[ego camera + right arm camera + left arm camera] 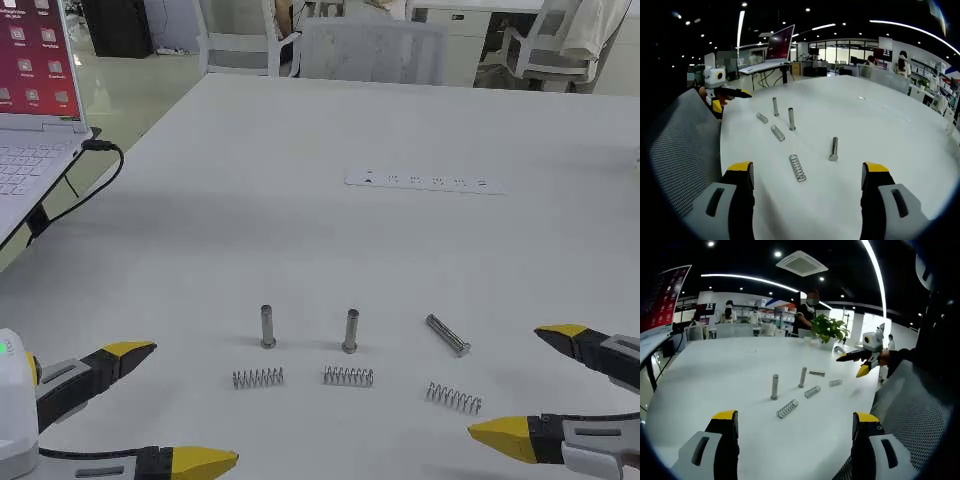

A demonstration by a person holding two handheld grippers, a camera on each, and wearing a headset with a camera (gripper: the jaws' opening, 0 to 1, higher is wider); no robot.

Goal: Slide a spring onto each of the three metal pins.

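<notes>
I count 3 pins on table (pixel 300 200): left pin (pixel 268 327), middle pin (pixel 351 331) upright, right pin (pixel 447 335) lying flat. 3 springs loose, nearer me: left spring (pixel 258 378), middle spring (pixel 348 376), right spring (pixel 454 398). Left gripper (pixel 190 403), right gripper (pixel 506 381) gaping, empty.

Bright, even light from ceiling strips (pixel 875 275) washes the white table (pixel 300 200); shadows are faint. Both gripper views bow strongly at their edges.

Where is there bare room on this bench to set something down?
Free: the wide stretch between the power strip and the pins, and left toward the laptop cable. Crowded: the springs row between left tongs and right tongs.
</notes>
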